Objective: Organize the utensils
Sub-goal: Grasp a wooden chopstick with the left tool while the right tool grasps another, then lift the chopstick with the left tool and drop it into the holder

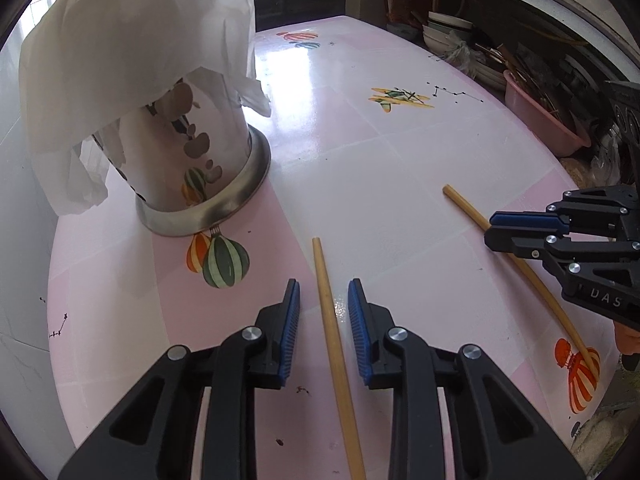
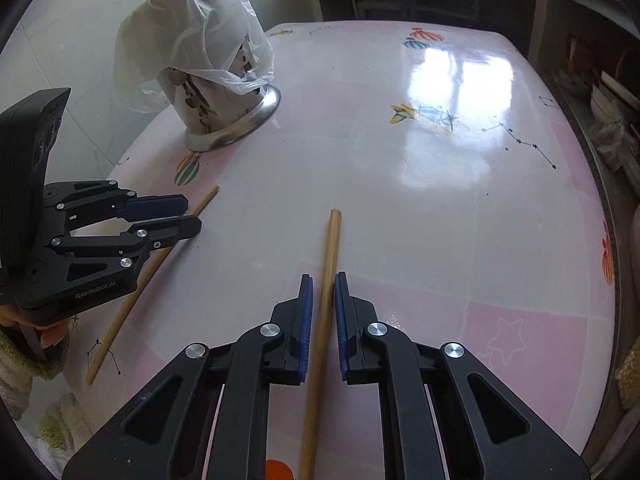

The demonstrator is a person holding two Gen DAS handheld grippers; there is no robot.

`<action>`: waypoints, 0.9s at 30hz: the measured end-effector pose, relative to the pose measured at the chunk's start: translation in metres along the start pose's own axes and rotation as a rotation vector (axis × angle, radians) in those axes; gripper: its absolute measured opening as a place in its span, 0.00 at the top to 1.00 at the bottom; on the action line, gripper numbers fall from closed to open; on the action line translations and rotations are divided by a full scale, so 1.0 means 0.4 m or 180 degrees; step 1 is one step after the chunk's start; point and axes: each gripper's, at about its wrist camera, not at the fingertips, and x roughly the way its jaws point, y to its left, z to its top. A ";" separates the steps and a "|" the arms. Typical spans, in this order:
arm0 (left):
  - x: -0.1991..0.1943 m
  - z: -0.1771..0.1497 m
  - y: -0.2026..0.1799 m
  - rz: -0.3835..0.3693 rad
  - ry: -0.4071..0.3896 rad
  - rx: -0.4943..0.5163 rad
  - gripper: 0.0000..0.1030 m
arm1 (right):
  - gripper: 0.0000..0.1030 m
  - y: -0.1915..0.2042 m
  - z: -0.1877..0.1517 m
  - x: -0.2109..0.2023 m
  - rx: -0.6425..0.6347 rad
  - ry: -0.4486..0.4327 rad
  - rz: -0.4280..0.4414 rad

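Two wooden chopsticks lie on the pink patterned table (image 1: 400, 160). One chopstick (image 1: 332, 320) runs between the fingers of my left gripper (image 1: 323, 285), which is open with a gap on either side of it. The other chopstick (image 2: 326, 280) lies between the blue pads of my right gripper (image 2: 323, 276), which are closed against it; it rests on the table. The left wrist view shows the right gripper (image 1: 491, 227) over that chopstick (image 1: 536, 280). The right wrist view shows the left gripper (image 2: 194, 215) and its chopstick (image 2: 120, 320). A steel utensil holder (image 1: 192, 168) (image 2: 224, 120) stands back left.
A white plastic bag (image 1: 140, 40) is draped over the holder's top. Past the table's right edge, a low shelf holds stacked bowls (image 1: 444, 28) and a pink basin (image 1: 536, 116). A white tiled wall (image 2: 80, 40) borders the left side. Fingers (image 2: 44, 332) grip the left tool.
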 end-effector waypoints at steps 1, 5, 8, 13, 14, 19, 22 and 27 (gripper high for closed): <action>0.000 -0.001 0.002 0.0008 -0.0009 -0.0015 0.79 | 0.94 0.006 0.001 0.003 -0.0021 -0.0017 -0.0041; -0.002 -0.005 -0.002 0.0044 -0.0058 -0.0082 0.81 | 0.95 0.022 0.003 0.007 -0.0048 -0.0054 -0.0192; -0.005 -0.013 -0.006 0.0096 -0.0131 -0.0109 0.83 | 0.96 0.014 0.006 0.010 0.0087 -0.0062 -0.0158; -0.009 -0.018 0.027 0.0010 -0.0190 -0.0292 0.94 | 0.96 0.006 0.019 -0.005 0.0309 -0.0125 0.0010; -0.011 -0.020 0.037 0.0001 -0.0193 -0.0322 0.94 | 0.96 0.007 0.023 -0.015 0.0339 -0.0158 0.0034; -0.060 -0.031 0.076 -0.0084 -0.0333 -0.0517 0.95 | 0.96 0.009 0.042 -0.090 0.0485 -0.0400 0.0148; -0.130 -0.039 0.093 -0.0153 -0.0567 -0.0561 0.95 | 0.96 0.006 0.048 -0.148 0.0560 -0.0578 0.0264; -0.298 -0.049 0.118 -0.0270 -0.1162 -0.0602 0.95 | 0.96 0.001 0.060 -0.240 0.0673 -0.0863 0.0470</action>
